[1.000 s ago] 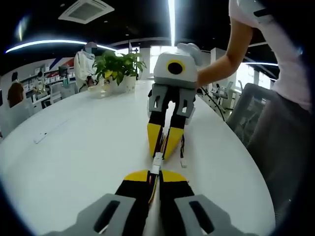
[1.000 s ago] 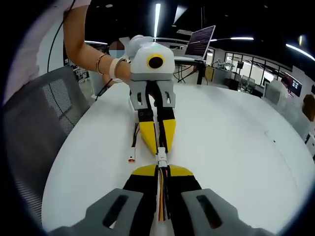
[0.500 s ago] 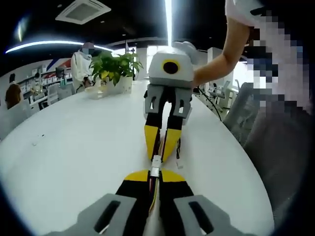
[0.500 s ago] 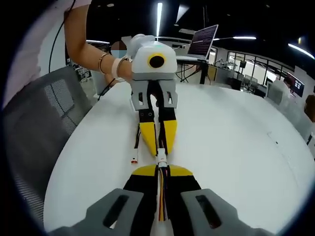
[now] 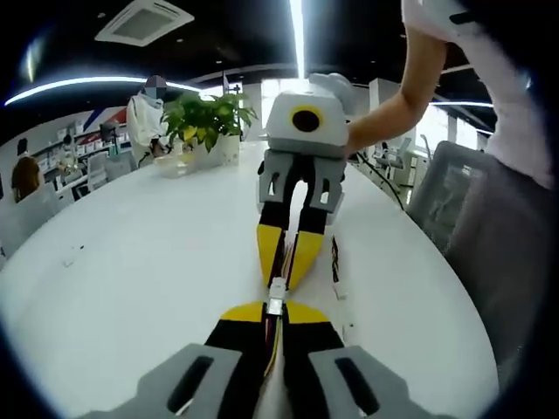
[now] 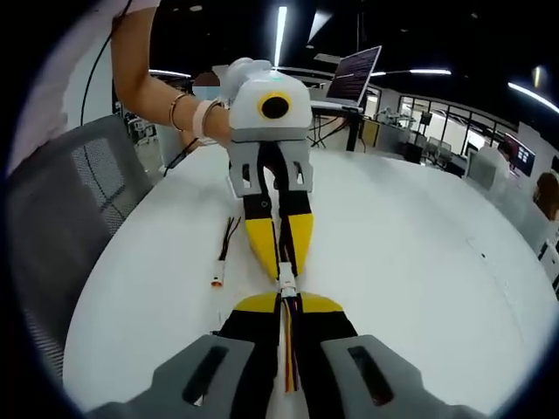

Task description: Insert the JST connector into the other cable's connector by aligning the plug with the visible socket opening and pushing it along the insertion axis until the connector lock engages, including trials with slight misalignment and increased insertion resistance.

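Left gripper view: left gripper clenching on its cable's wires, jaws pressed together, white JST connector sitting just past the yellow tips. Right gripper coming in from the far side, tips meeting the same connector, jaws pinching its own cable. Spare cable lying on the white table just right of the tongs. Table edge curving near on the right beside a mesh chair; wide bare surface stretching left toward a potted plant.

Right gripper view: right gripper gripping coloured wires, connector between both sets of tips. Left gripper opposite, clamping its cable. Spare cable lying left, near the table edge; open room right.
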{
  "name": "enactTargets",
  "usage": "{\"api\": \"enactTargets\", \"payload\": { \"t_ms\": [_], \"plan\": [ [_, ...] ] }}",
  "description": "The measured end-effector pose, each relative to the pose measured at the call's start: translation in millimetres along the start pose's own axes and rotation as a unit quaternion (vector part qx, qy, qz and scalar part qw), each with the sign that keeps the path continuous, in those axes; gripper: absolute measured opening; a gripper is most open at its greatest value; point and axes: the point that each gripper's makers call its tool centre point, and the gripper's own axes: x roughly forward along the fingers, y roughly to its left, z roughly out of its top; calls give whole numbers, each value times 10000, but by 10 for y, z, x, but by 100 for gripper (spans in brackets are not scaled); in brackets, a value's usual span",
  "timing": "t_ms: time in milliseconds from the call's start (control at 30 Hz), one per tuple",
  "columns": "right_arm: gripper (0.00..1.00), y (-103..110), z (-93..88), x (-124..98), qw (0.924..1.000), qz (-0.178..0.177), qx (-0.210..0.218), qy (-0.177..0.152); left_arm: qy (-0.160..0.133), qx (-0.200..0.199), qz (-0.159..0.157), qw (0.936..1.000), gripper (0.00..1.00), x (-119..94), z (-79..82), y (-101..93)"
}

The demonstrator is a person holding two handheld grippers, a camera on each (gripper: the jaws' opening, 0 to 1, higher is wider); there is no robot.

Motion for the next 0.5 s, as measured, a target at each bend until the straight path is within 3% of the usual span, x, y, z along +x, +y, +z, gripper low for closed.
{"api": "enactTargets", "payload": {
  "t_ms": [500],
  "plan": [
    [3,-105,-89,48,9999,-115,43,-28,69,-38,40,10000,1,103,-78,125]
  ]
}}
